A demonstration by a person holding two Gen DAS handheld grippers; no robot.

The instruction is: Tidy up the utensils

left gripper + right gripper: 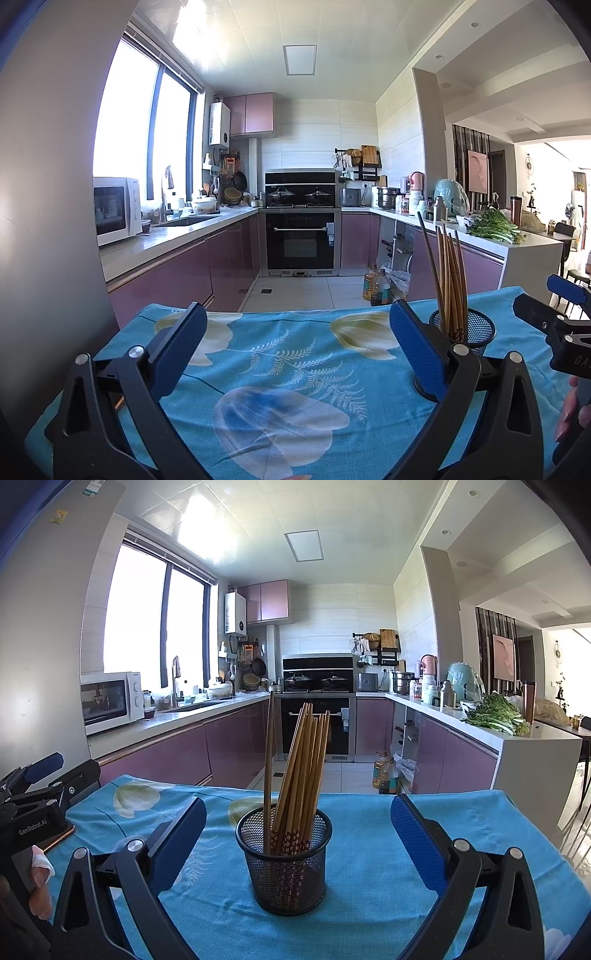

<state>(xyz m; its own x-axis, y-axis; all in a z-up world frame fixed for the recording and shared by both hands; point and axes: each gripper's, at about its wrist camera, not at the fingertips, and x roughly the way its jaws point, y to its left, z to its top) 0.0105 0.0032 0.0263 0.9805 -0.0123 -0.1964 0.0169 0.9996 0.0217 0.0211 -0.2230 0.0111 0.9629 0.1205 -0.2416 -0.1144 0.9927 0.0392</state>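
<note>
A black mesh holder (pixel 284 864) stands on the blue floral tablecloth (pixel 369 849) with several wooden chopsticks (pixel 299 771) upright in it. My right gripper (pixel 298 843) is open and empty, with the holder straight ahead between its blue fingers. My left gripper (pixel 298 349) is open and empty over bare cloth (pixel 288 369). In the left wrist view the holder (pixel 469 328) and its chopsticks (pixel 448 280) show just past the right finger (pixel 417 347). The right gripper (pixel 561 317) shows at that view's right edge, and the left gripper (pixel 37 794) at the right wrist view's left edge.
The table's far edge (pixel 332 794) drops to a tiled kitchen floor. Oil bottles (pixel 384 773) stand on the floor beyond it. Purple cabinets, an oven (pixel 314 723), a microwave (pixel 110 701) and a counter with greens (pixel 495 712) ring the room.
</note>
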